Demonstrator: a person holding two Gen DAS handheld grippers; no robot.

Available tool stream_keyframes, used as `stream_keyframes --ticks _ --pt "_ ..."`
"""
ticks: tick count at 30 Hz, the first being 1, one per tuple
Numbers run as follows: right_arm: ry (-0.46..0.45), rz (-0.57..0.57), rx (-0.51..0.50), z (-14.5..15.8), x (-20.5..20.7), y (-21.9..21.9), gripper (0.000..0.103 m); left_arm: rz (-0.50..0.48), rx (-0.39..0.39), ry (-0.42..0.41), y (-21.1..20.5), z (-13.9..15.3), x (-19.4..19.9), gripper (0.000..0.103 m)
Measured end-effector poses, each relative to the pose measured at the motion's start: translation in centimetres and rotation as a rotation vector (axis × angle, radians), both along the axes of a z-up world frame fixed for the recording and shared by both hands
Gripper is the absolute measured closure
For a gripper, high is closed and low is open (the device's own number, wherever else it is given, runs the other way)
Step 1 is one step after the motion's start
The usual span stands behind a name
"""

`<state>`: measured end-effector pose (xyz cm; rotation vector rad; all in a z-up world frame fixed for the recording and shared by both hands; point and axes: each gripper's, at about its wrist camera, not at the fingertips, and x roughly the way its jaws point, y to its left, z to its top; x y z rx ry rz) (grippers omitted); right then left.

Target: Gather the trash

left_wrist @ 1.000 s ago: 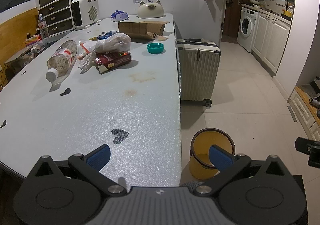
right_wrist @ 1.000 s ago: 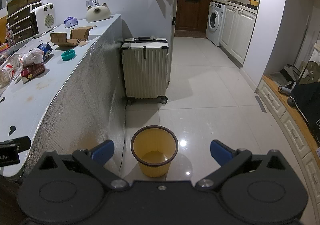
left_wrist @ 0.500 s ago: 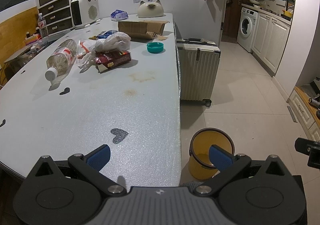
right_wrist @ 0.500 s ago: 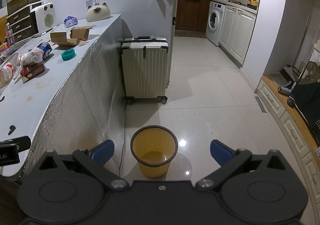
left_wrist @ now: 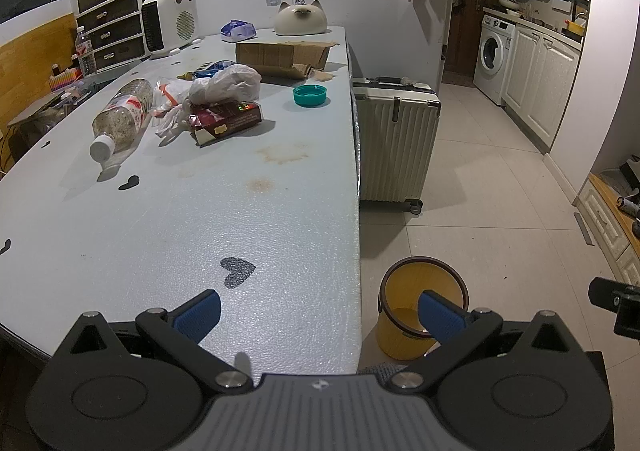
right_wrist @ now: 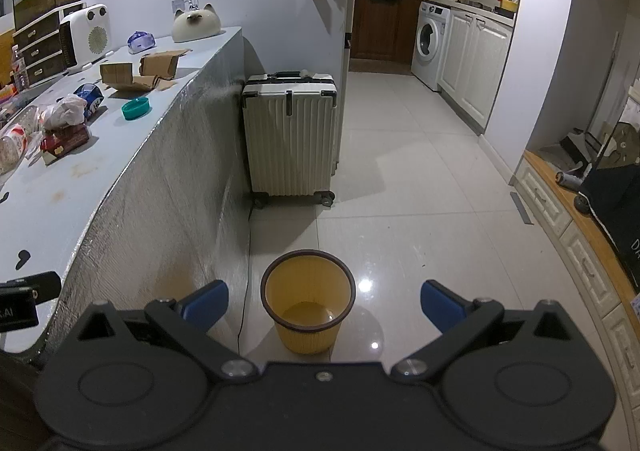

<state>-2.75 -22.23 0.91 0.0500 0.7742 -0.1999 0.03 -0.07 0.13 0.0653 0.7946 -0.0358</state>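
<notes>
Tiled floor (right_wrist: pixel 400 179), yellow bin (right_wrist: pixel 307 301) empty beside table (left_wrist: pixel 200 219).

Lighting was pretty dim and bluish overall, and the kitchen at the back looked brighter. Ceiling lights glared off the glossy floor tiles (right_wrist: pixel 366 285) beside the yellow bin (right_wrist: pixel 308 301). Heavy fisheye bending with dark vignetted corners, but the focus stayed sharp.
</notes>
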Motion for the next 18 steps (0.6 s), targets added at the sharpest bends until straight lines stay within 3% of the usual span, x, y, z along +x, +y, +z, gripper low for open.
stream_keyframes --ticks 18 --pt "0.001 0.000 0.000 -0.04 -0.07 -0.09 0.000 -0.001 -0.002 0.001 0.01 -0.40 0.12 0.000"
